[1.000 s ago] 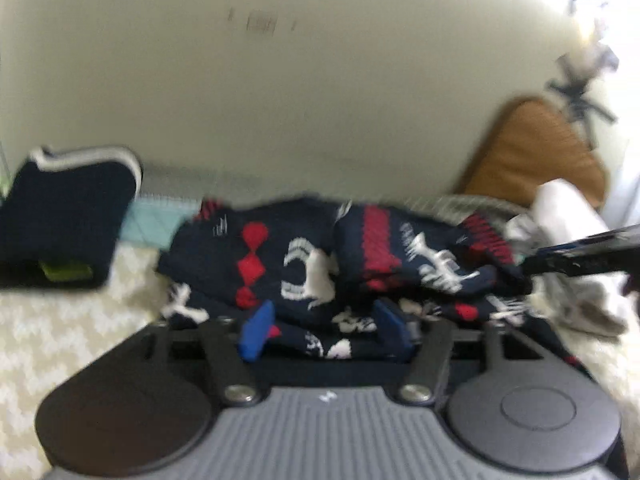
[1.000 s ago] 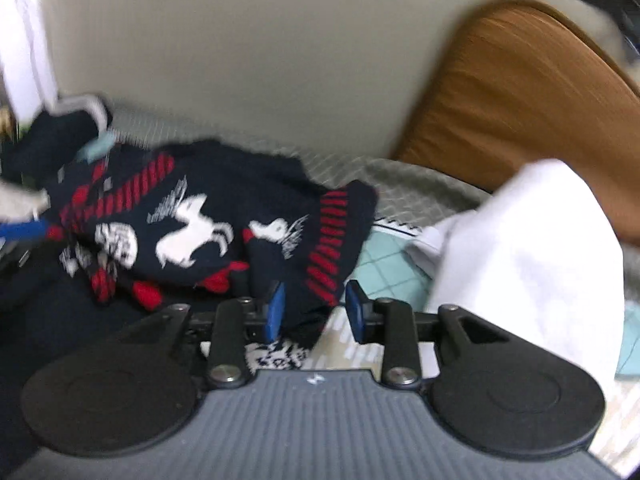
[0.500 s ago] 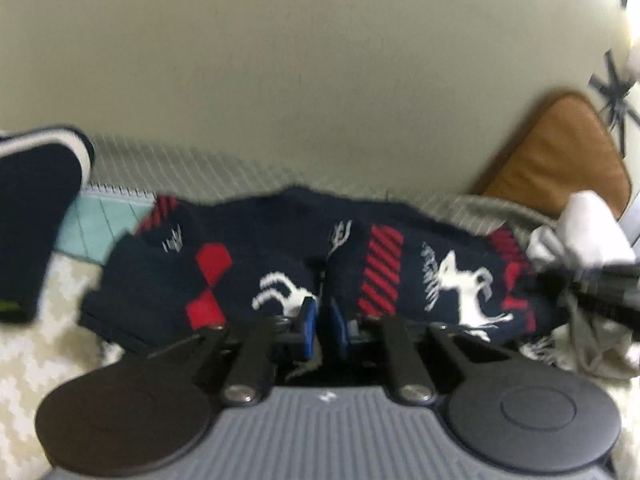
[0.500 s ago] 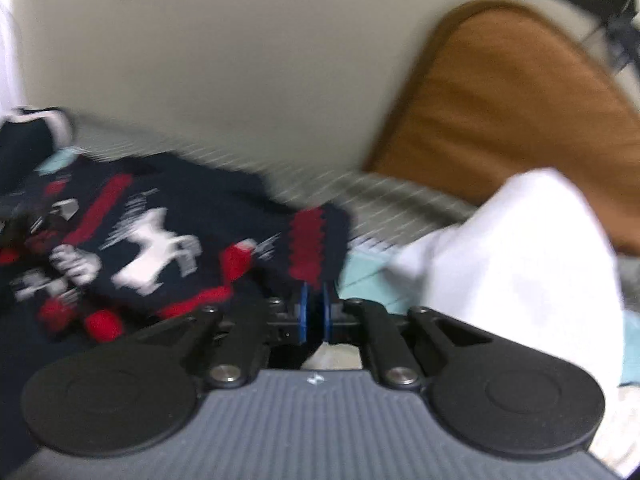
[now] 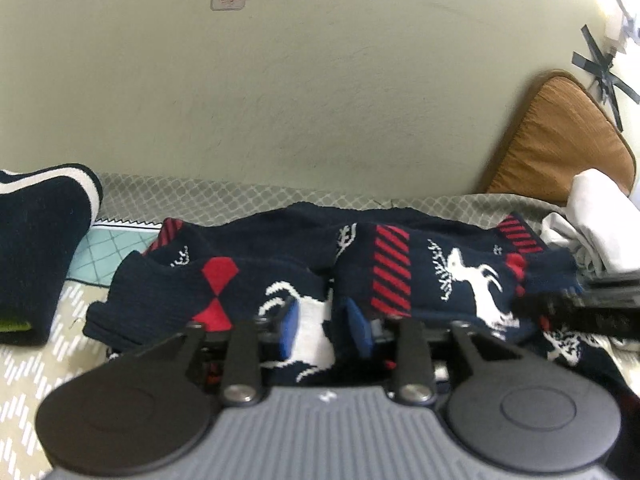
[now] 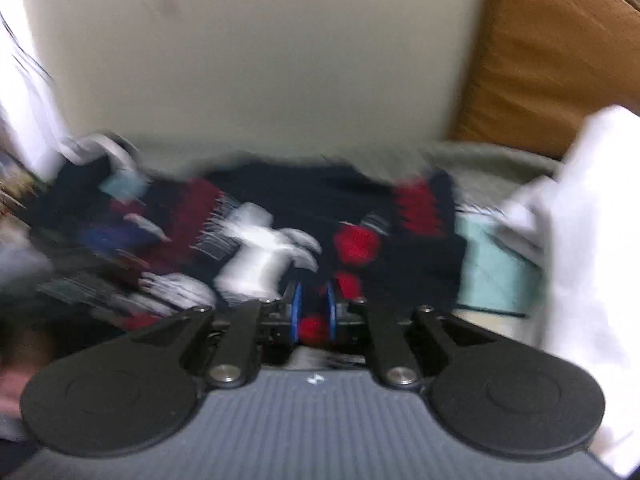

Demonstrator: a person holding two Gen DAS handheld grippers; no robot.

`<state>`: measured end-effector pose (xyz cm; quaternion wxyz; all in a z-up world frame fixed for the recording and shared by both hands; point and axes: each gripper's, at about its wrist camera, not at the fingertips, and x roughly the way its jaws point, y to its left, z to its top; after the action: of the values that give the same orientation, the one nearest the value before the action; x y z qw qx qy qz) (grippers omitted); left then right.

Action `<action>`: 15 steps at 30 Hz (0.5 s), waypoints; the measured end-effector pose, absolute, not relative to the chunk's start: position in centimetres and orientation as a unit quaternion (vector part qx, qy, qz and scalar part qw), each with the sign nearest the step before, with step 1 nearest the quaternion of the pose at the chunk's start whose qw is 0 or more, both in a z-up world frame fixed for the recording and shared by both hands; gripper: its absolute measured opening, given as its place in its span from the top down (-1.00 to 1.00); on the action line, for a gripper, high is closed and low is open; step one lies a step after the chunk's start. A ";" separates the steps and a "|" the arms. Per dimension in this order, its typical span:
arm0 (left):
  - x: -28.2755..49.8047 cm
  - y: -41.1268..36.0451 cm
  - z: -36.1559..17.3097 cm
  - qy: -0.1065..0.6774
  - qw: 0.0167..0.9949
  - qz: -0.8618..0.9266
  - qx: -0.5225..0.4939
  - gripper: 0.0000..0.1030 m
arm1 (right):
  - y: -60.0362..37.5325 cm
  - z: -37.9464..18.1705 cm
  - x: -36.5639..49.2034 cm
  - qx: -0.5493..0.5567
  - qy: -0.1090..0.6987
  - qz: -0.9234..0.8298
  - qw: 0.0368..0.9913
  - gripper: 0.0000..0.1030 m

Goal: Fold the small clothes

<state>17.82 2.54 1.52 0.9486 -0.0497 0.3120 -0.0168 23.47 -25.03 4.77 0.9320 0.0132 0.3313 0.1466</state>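
Knitwear fills the middle of both views: a navy sweater (image 5: pixel 420 276) with red stripes, red diamonds and white reindeer lies rumpled on the patterned bedspread (image 5: pixel 48 360), close under the pale wall (image 5: pixel 300 100); a folded navy garment (image 5: pixel 36 252) with a white edge sits well to its left, white clothes (image 5: pixel 600 224) are heaped just beside its right end, and an orange-brown cushion (image 5: pixel 560 140) leans on the wall behind those. The left gripper (image 5: pixel 326 326) points forward and tilted down at the sweater's near edge; its jaws have just been opening, and they now stand parted with a white-and-navy bit of knit between the blue pads (image 5: pixel 289 326), not pinched by them. The right gripper (image 6: pixel 313 312) is tilted down likewise over the sweater's right part, near the red-striped cuff; its jaws have eased apart a little and stand nearly together, with a red-and-navy fold between them; that view is smeared, so whether the pads press the fold I cannot tell. In the left view the right gripper's dark body juts in from the right edge, lying across the sweater's end.
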 end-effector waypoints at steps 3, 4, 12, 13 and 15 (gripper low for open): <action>17.8 2.3 1.5 0.310 0.950 -0.018 -0.042 -0.03 | -27.6 4.7 24.2 0.056 0.325 0.097 0.939 1.00; 17.8 2.3 1.5 0.310 0.950 -0.018 -0.041 -0.04 | -28.0 4.9 23.9 0.068 0.328 0.095 0.937 0.99; 17.3 3.8 2.8 0.328 0.941 -0.038 -0.070 -0.10 | -29.7 8.1 13.0 0.076 0.282 0.106 0.951 0.42; 16.6 4.2 3.3 0.325 0.942 -0.038 -0.077 -0.14 | -29.9 7.9 11.9 0.076 0.280 0.106 0.951 0.42; 14.7 5.7 4.6 0.315 0.944 -0.048 -0.091 -0.19 | -30.4 7.3 8.8 0.076 0.283 0.105 0.950 0.42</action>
<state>14.66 5.68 4.60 0.9436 -0.0910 0.3146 -0.0481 8.81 -30.39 7.30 0.9503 0.0757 0.2831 0.1055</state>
